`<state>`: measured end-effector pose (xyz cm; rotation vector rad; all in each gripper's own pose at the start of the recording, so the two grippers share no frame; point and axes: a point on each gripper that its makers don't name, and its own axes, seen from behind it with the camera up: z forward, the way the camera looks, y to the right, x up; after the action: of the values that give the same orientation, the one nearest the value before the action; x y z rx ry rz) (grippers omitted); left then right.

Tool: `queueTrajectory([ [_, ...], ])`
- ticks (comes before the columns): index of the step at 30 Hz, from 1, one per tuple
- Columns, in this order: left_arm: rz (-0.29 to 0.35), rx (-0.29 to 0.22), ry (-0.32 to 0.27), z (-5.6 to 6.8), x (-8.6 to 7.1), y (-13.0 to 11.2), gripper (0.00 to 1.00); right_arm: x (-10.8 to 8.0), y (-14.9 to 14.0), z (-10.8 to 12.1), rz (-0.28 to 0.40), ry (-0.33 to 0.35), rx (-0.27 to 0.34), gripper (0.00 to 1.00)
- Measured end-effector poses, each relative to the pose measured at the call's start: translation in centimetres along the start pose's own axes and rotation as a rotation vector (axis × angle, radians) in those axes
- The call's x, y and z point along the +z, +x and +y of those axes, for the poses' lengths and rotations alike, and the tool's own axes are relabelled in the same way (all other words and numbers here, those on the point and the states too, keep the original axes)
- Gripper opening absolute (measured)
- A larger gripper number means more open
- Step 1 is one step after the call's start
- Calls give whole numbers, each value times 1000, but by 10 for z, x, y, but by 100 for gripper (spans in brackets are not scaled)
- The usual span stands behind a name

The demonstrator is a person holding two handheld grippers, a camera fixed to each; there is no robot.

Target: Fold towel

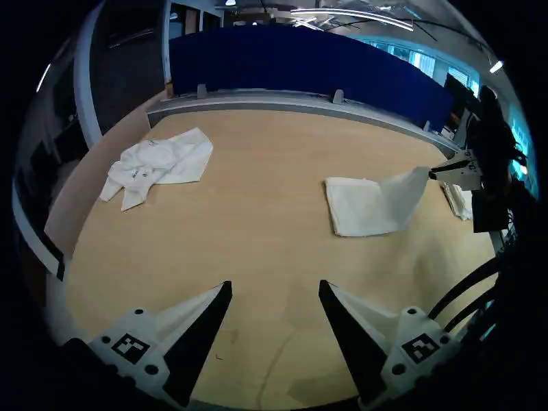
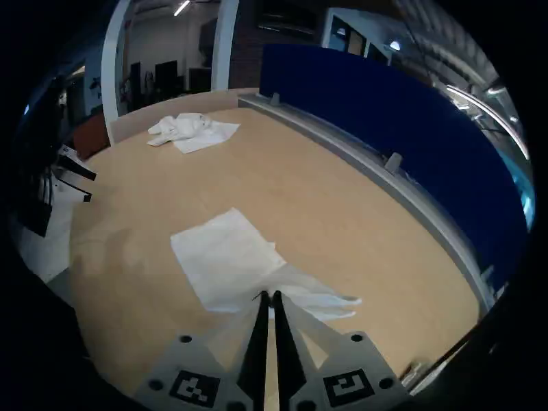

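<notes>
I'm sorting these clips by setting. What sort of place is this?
Most likely an open-plan office: a long wooden desk backed by a blue partition screen, with ceiling strip lights overhead. The right gripper pinches a white towel on the desk.

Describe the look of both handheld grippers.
The left gripper and the right gripper look alike. Each has two long, wedge-shaped jaws that taper to points, black on the inner faces and white on the outer bodies. Each white base carries a square black-and-white fiducial marker and a few small dark dots that look like screw holes.
</notes>
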<state>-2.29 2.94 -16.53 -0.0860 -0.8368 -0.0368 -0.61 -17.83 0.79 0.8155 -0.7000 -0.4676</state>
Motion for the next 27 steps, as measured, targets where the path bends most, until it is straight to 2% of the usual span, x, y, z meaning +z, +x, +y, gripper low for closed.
queueTrajectory([
  [6,6,-12,-4,2,-5,-2,94,8,15,-11,9,28,-29,6],
  [11,10,-19,3,0,-10,-2,94,24,36,-33,30,76,-61,6],
  [15,13,-28,12,-3,-16,-2,94,46,48,-58,37,124,-89,6],
  [20,19,-42,23,-5,-20,-2,94,83,45,-93,18,189,-110,6],
  [24,21,-57,32,-5,-23,-5,94,114,33,-121,-5,236,-97,6],
  [27,20,-72,34,-4,-22,-7,94,130,24,-135,-22,261,-74,6],
])
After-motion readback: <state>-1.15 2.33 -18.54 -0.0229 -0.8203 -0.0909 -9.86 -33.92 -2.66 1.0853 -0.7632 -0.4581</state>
